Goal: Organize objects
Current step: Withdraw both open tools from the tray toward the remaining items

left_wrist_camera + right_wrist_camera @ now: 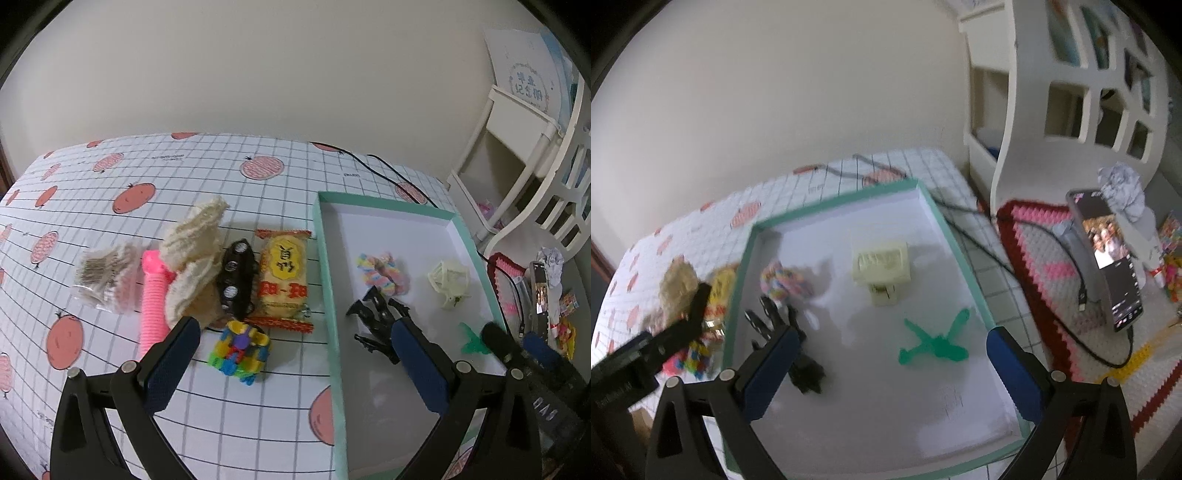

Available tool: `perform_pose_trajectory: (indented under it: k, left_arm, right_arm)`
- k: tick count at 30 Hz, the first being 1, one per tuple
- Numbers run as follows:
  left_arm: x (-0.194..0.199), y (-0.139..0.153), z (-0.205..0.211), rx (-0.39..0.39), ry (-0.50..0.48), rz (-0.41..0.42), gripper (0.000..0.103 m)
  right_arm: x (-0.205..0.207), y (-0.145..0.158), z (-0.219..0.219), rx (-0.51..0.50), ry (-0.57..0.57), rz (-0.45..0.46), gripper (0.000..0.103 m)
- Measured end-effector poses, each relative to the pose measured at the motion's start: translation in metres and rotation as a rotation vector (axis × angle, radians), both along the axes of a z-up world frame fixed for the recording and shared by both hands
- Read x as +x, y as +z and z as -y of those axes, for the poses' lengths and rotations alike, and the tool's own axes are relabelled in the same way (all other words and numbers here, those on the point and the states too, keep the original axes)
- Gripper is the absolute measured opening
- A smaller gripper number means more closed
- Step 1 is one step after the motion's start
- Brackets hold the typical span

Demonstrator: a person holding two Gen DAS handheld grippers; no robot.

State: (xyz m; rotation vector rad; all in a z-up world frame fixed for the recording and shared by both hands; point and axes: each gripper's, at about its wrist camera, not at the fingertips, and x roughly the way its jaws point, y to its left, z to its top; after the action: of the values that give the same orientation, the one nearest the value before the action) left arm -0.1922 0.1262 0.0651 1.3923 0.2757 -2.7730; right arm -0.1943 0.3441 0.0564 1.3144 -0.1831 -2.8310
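Both claws are held spread, nothing pinched. The left claw (295,354) hangs over the tray (325,258) edge; the bead toy (240,354) lies just ahead between its fingers, outside the tray. It should be straddled squarely and pinched gently. It is squat, with no clear long axis. The right claw (890,369) hovers above the green clip (934,347)

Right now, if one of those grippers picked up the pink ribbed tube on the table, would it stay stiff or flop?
The pink tube would probably flex: its ribs look like a bellows. It seems hollow plastic, so likely light. Being round, it might roll if nudged sideways, though the cream cloth lying against it may check that.
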Motion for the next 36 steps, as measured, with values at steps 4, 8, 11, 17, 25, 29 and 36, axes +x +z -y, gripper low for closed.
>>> perform_pose_trajectory:
  k: [4,8,11,17,25,29,36]
  left_arm:
    - [0.004,0.008,0.017,0.009,0.020,-0.011,0.103]
    - [0.011,0.013,0.044,0.017,0.053,-0.014,0.103]
    - [0.017,0.014,0.071,0.029,0.098,-0.012,0.103]
    - [0.030,0.018,0.127,0.044,0.195,-0.029,0.103]
    - [0.046,0.005,0.180,0.066,0.277,0.004,0.103]
    - [0.052,-0.003,0.194,0.056,0.299,0.024,0.103]
    - [0.054,-0.013,0.205,0.061,0.299,0.046,0.103]
  right_arm:
    - [0.002,0.013,0.011,-0.051,-0.014,-0.047,0.103]
    - [0.000,0.021,0.037,-0.069,0.019,-0.064,0.103]
    - [0.001,0.024,0.062,-0.075,0.059,-0.072,0.103]
    - [0.006,0.027,0.121,-0.085,0.163,-0.075,0.103]
    - [0.009,0.011,0.183,-0.058,0.256,-0.035,0.103]
    - [0.004,-0.006,0.201,-0.046,0.265,0.012,0.103]
    - [0.004,-0.021,0.218,-0.002,0.287,0.047,0.099]
